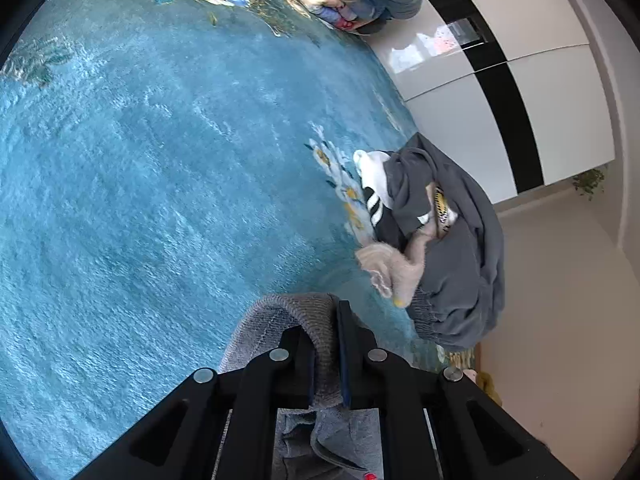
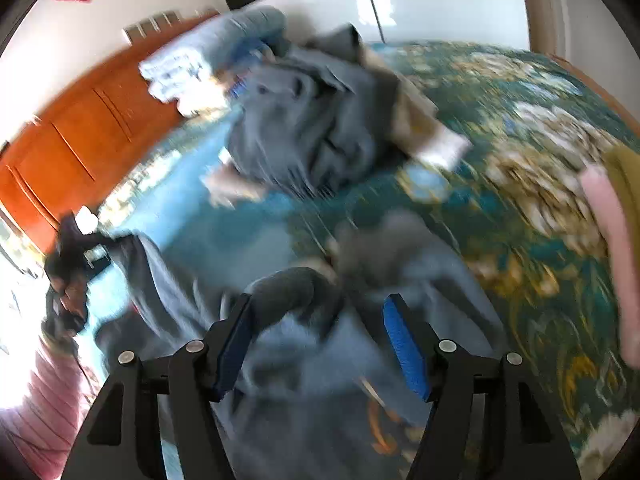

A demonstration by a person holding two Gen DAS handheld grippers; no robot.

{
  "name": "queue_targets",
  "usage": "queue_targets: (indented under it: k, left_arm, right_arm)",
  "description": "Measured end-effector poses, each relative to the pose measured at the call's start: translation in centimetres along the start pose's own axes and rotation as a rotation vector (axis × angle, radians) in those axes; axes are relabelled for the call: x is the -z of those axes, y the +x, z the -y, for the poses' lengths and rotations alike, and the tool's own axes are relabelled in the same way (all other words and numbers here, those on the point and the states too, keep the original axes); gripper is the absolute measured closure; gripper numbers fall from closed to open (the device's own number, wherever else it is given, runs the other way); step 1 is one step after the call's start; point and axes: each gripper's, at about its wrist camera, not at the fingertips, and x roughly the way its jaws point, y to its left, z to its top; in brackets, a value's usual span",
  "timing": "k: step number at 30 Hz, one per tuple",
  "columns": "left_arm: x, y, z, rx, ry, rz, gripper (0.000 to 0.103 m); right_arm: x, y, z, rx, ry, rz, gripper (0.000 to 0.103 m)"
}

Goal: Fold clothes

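Left gripper, jaws pressed together on a ribbed hem of the grey garment, which folds over the pinch and hangs back beneath the gripper towards the camera; beyond the hem lies open blue bedspread, so the cloth held here trails behind and below the gripper rather than ahead of it. Right gripper, jaws spread wide with blue pads showing, nothing pinched; the same grey garment lies directly under and between the jaws, with a raised fold near the left-hand jaw, though blur leaves it unclear whether the pads touch the cloth. The garment's long axis appears to run from the right gripper out to the left of the right wrist view, where the left gripper is seen dimly at its far end; this is a judgement, as the picture is smeared. The coming move thus seems to turn on one end being held and the other lying loose under the right gripper, which is the nearer one to that free end. Further out, apart from the held garment, sits a pile of clothes near the bed's edge, dark grey with a pale fluffy piece and a striped sock, seen also in the right wrist view
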Motion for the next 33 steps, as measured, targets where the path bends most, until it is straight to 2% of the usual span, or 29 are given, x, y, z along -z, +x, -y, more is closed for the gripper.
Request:
queue_targets:
  k: [3, 6, 8, 10, 12, 13, 14, 15, 16, 18, 21, 23, 24, 26, 30, 33]
  left_arm:
    - [0.1, -0.2, 0.2, -0.023, 0.018, 0.002, 0.093]
    - [0.5, -0.6, 0.1, -0.017, 0.034, 0.004, 0.09]
    - [0.9, -1.0, 0.1, -0.006, 0.05, 0.007, 0.081]
    - [1.5, -1.7, -0.1, -0.002, 0.068, 0.022, 0.052]
    - [2.1, -2.4, -0.4, 0.003, 0.078, 0.035, 0.043]
    - [2.3, -2.8, -0.5, 0.011, 0.086, 0.039, 0.042]
    - [2.6, -3.2, -0.7, 0.016, 0.095, 0.043, 0.04]
    - [2.8, -3.4, -0.8, 0.016, 0.104, 0.047, 0.037]
    - [3.1, -3.6, -1.0, 0.012, 0.115, 0.05, 0.034]
    - [3.4, -3.5, -1.3, -0.003, 0.139, 0.05, 0.034]
    - [4.1, -2.5, -1.2, 0.003, 0.172, 0.03, 0.034]
    - [4.5, -1.9, -0.7, 0.0, 0.21, 0.028, 0.034]
    - [4.6, -1.6, -0.3, -0.013, 0.233, 0.033, 0.035]
    - [4.8, -1.0, 0.3, -0.038, 0.272, 0.039, 0.036]
    - [4.8, -1.1, 0.8, -0.019, 0.311, 0.055, 0.041]
    - [4.7, -1.6, 0.9, 0.008, 0.322, 0.06, 0.041]
  right_arm:
    - [2.0, -2.1, 2.6, -0.018, 0.078, 0.029, 0.036]
    - [4.2, -3.6, 4.6, 0.007, 0.127, 0.045, 0.036]
    - [5.6, -3.8, 5.3, 0.021, 0.141, 0.03, 0.036]
    - [6.9, -3.6, 5.9, 0.024, 0.158, 0.013, 0.036]
    - [8.1, -2.8, 6.6, 0.027, 0.189, -0.011, 0.037]
    - [8.5, -2.3, 6.8, 0.026, 0.202, -0.022, 0.038]
    - [8.9, -1.9, 6.9, 0.022, 0.211, -0.032, 0.046]
    - [9.2, -1.7, 6.9, 0.013, 0.219, -0.036, 0.058]
    - [9.5, -1.6, 6.8, 0.004, 0.224, -0.035, 0.063]
    - [9.6, -2.1, 6.5, -0.003, 0.228, -0.016, 0.083]
    - [9.1, -3.8, 6.1, -0.005, 0.229, 0.027, 0.092]
    - [8.3, -5.4, 6.0, 0.005, 0.222, 0.068, 0.093]
    - [7.6, -6.3, 5.9, 0.021, 0.211, 0.092, 0.098]
    - [6.1, -8.0, 5.8, 0.06, 0.184, 0.133, 0.098]
    - [2.3, -10.3, 6.5, 0.185, 0.129, 0.194, 0.098]
    - [-0.2, -11.0, 7.7, 0.31, 0.109, 0.227, 0.098]
